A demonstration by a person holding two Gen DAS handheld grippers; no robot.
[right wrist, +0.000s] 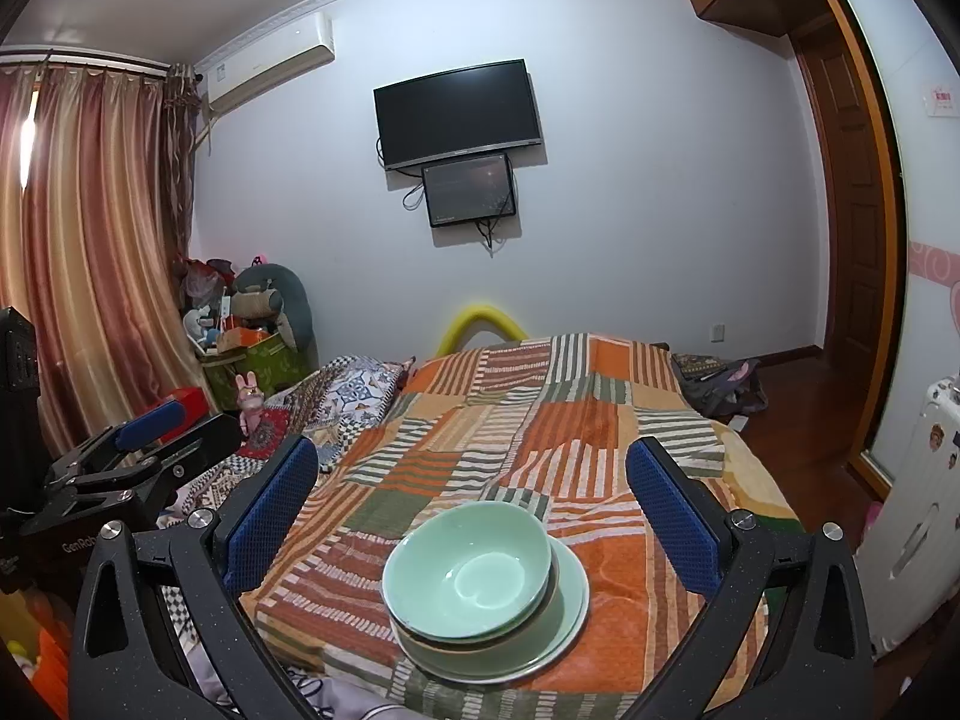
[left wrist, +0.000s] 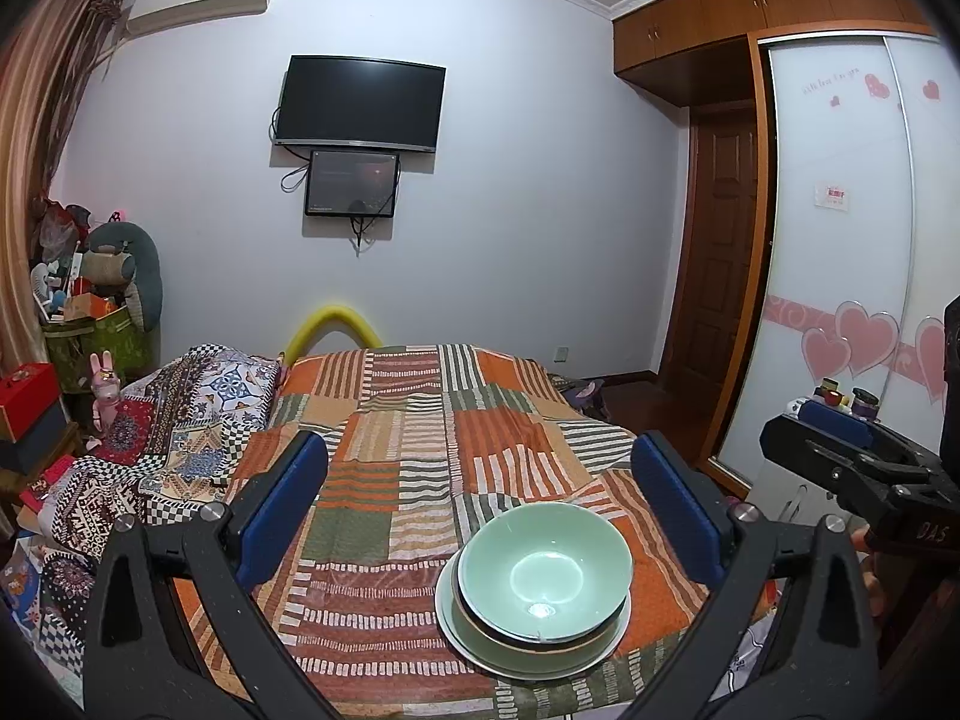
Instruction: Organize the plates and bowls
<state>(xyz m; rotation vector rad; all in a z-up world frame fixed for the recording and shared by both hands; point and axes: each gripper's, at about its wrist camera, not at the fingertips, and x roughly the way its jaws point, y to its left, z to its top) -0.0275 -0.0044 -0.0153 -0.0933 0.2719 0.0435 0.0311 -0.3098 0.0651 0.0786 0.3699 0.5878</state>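
Observation:
A pale green bowl sits nested in a second dish, and both rest on a wider green plate. The stack stands on the striped orange bedspread near its front edge. My left gripper is open, held above and behind the stack, its blue pads wide apart with nothing between them. My right gripper is open too, also empty, hovering just behind the stack. Each gripper shows at the edge of the other's view: the right gripper and the left gripper.
A patterned quilt lies bunched on the bed's left side. Boxes, toys and a green bin crowd the left corner. A wardrobe with heart stickers and a door stand right. A small cluttered stand is beside the bed.

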